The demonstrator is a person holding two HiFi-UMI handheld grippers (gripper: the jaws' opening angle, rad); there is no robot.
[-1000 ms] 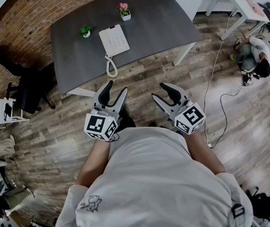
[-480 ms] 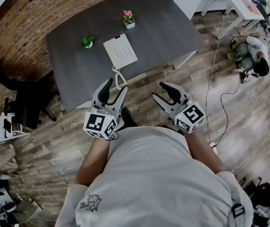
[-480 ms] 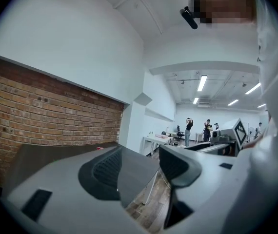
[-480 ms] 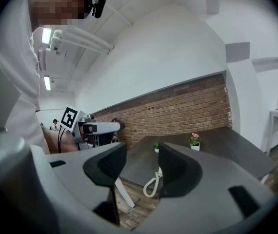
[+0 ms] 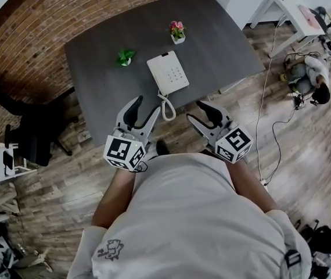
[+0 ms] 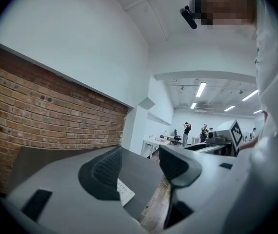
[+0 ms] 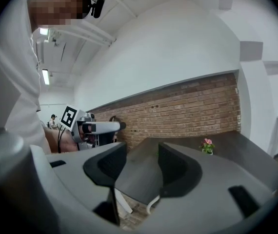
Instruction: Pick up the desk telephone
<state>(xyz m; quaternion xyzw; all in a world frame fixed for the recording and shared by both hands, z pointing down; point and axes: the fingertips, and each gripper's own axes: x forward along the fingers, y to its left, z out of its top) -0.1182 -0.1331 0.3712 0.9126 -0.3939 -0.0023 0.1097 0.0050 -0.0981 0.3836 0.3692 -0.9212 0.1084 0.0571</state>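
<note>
Phone (image 5: pixel 168 73) is seen lying flat on the desk (image 5: pixel 223 45), close to the middle of its near edge, with its keypad facing up. Its coiled cord (image 5: pixel 166 104) is draped over that near edge and hangs towards the floor. Two small potted plants are set beyond it: a green one (image 5: pixel 125 57) off its far left corner and a pink-flowered one (image 5: pixel 177 31) nearer the far edge. Both stand clear of the phone.

The left gripper (image 5: pixel 145 106) is held level at the near edge, just left of the cord. Its jaws are spread and nothing is gripped; only a corner of the phone shows between them, well ahead and untouched. The right gripper (image 5: pixel 193 110) is held just right of the cord, tipped slightly downward. Its jaws are likewise parted and empty, with bare desk top and a loop of cord seen past them.

The step in hand is judged to be the reach toward the phone; no grasp has been made. Next, both grippers would need to be brought over the near edge to the phone's two long sides. The jaws would have to be kept clear of the cord and closed on the body so that it can be lifted evenly, without the handset being tipped off.
</note>
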